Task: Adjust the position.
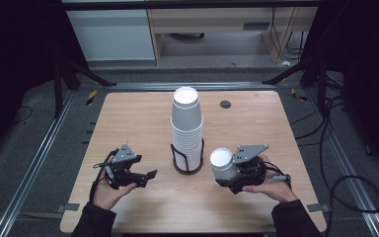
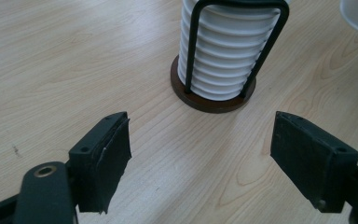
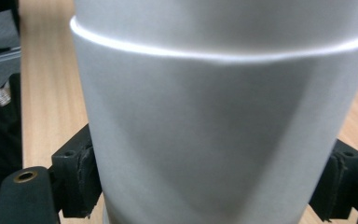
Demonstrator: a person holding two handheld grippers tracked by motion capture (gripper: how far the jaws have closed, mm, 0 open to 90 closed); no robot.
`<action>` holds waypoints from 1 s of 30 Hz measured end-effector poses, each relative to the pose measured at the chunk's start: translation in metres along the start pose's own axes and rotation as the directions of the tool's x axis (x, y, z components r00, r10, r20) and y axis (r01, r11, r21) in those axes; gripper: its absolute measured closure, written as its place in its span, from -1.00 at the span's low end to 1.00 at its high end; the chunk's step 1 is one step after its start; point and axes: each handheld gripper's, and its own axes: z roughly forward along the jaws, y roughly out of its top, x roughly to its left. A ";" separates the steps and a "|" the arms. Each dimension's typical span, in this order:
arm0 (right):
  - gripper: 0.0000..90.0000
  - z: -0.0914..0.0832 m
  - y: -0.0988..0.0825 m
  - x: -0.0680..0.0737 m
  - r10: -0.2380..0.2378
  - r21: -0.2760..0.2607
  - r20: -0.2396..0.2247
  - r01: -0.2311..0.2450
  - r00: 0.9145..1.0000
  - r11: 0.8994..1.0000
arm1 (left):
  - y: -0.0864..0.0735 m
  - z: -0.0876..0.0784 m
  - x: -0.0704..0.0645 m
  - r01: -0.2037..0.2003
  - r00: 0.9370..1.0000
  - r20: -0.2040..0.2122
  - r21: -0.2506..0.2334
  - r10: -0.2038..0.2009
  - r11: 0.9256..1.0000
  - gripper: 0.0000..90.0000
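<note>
Item 1, my left gripper (image 1: 145, 178): held low over the near-left part of the wooden table (image 1: 128, 113), cradled from beneath by the left hand (image 1: 109, 191), forearm entering from the bottom edge. It points right, toward the cup holder. Jaws spread wide with nothing between them; in the left gripper view the pads (image 2: 109, 158) frame bare wood.

Item 2, my right gripper (image 1: 225, 178): near-right of the table, right hand (image 1: 271, 186) wrapped under it, pointing left. Jaws clamped on a single white paper cup (image 1: 222, 165), upright, mouth up, just right of the holder (the wall looks slightly dented in the right gripper view, where the cup (image 3: 214, 121) sits between both pads).

Item 3, stack of cups (image 1: 186, 126): tall, nested, standing at table centre in a black wire holder (image 1: 187, 159) with a round dark base.

Item 4: small dark round cap (image 1: 225, 104) set in the tabletop, far right of the stack.
</note>
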 end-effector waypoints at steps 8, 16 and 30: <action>-0.66 0.014 0.005 0.006 -0.039 0.023 -0.033 0.040 0.999 0.999 | 0.004 -0.001 -0.007 -0.025 0.999 0.029 0.001 0.024 1.000 -0.58; -0.66 0.030 0.008 0.015 -0.089 0.066 -0.078 0.094 0.993 0.993 | 0.008 -0.004 -0.015 -0.066 0.996 0.066 0.005 0.065 0.998 -0.61; -0.66 0.044 0.022 0.024 -0.138 0.076 -0.135 0.149 0.981 0.986 | 0.015 -0.010 -0.026 -0.095 0.987 0.132 -0.013 0.096 0.995 -0.64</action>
